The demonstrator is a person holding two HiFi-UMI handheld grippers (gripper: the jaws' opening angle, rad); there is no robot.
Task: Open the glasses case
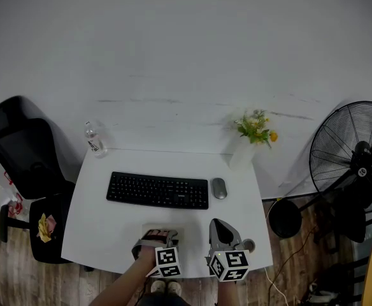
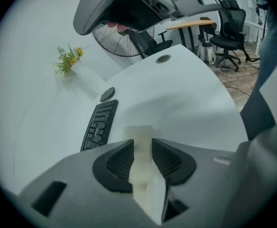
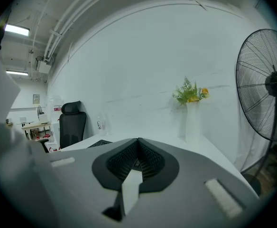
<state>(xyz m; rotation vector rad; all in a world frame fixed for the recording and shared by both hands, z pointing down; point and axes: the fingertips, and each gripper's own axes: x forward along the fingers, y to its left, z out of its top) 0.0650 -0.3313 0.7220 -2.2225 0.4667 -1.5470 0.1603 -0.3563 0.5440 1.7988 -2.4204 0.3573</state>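
Note:
A pale cream glasses case [image 1: 149, 229] lies shut near the front edge of the white desk [image 1: 109, 228]. My left gripper [image 1: 157, 236] points steeply down onto it. In the left gripper view the case [image 2: 139, 133] fills the gap between the two black ribbed pads [image 2: 119, 161], which rest against its sides. To its right, my right gripper [image 1: 216, 224] hovers over the desk with nothing in it. In the right gripper view its jaws [image 3: 138, 140] meet at the tips.
A black keyboard [image 1: 157, 190] and a grey mouse [image 1: 218, 187] lie behind the case. A water bottle [image 1: 95, 139] stands at the back left and a white vase of flowers [image 1: 250, 142] at the back right. A floor fan [image 1: 355, 161] stands to the right and a black chair [image 1: 27, 164] to the left.

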